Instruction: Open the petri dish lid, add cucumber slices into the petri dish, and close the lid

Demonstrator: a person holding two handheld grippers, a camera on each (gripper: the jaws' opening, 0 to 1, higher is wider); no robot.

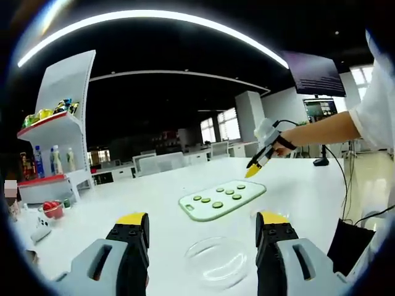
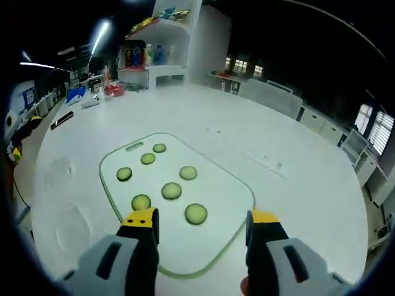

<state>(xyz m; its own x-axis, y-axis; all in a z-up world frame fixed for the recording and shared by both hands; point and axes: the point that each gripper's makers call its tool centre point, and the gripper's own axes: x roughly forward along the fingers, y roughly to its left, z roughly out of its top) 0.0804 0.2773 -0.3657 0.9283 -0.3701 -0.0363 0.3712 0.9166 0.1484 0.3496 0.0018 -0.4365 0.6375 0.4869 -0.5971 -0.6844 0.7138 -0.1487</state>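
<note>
Clear lidded petri dish (image 1: 217,262) lay between wide-open left gripper (image 1: 202,227) jaws; green cucumber slices (image 2: 171,190) ahead of wide-open right gripper (image 2: 202,217); no legible writing.

- My left gripper (image 1: 202,229) sits low and level in the left gripper view, its two yellow-tipped jaws spread wide with nothing between them.
- My right gripper (image 2: 202,217) has its jaws parted in the right gripper view, also holding nothing.
- In the left gripper view my right gripper (image 1: 255,168) hangs in the air at the far right, yellow tips pointing downward.
- My right hand (image 1: 282,145) grips its handle, bare forearm stretched out from a white sleeve.
</note>
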